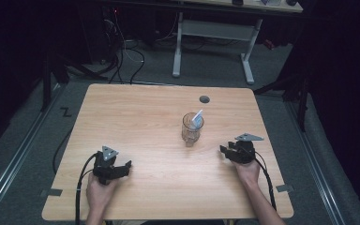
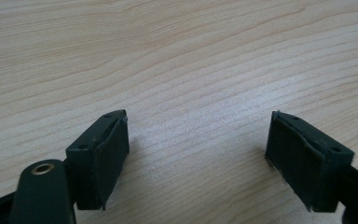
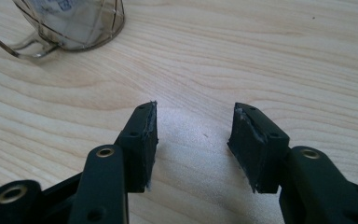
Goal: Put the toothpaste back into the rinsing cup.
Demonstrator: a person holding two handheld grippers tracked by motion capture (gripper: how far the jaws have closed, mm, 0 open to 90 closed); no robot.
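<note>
A clear glass mug (image 1: pixel 191 129) with a handle stands near the middle of the wooden table (image 1: pixel 136 112), and a white and blue tube leans inside it. In the right gripper view the mug's base (image 3: pixel 74 25) sits at the upper left. My right gripper (image 1: pixel 227 150) rests on the table to the right of the mug, its jaws apart with nothing between them (image 3: pixel 193 126). My left gripper (image 1: pixel 126 168) lies near the front left of the table, jaws wide apart over bare wood (image 2: pixel 198 140).
A round cable hole (image 1: pixel 204 99) sits in the table's far side behind the mug. Beyond the table stands a white desk frame (image 1: pixel 213 42) on grey floor, with cables (image 1: pixel 122 56) at the back left. Bare tabletop lies between the grippers.
</note>
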